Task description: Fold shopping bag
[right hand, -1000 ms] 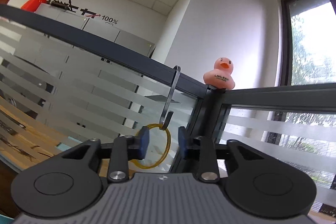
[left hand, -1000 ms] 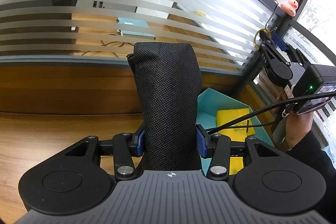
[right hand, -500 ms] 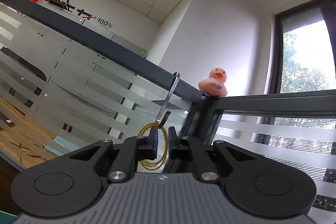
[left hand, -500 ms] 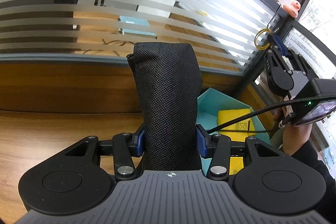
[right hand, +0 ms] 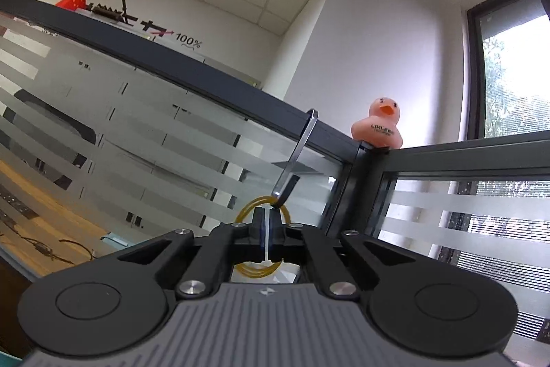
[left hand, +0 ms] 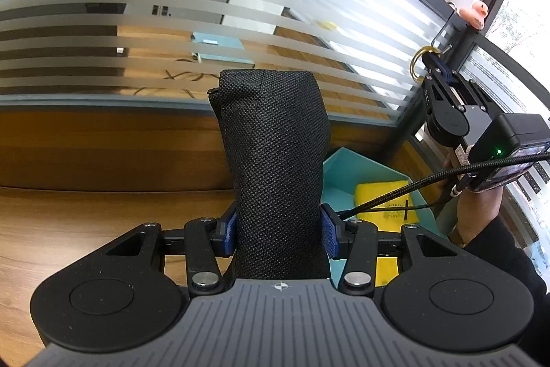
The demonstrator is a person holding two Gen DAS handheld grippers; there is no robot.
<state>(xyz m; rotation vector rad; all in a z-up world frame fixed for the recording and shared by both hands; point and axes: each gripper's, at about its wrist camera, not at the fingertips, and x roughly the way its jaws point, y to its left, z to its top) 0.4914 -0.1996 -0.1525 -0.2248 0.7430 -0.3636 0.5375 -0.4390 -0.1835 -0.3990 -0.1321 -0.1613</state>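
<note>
Black tool (left hand: 280, 234) with blue pads (left hand: 229, 234); silver screws; dark sleeve (left hand: 505, 260).

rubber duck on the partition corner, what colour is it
Pink, with an orange beak; the rubber duck shows best in the right wrist view.

The shopping bag (left hand: 275, 167) was black, coarse woven cloth; the desk (left hand: 68, 222) smooth wood; the hook (right hand: 297, 157) apparently polished metal.
</note>
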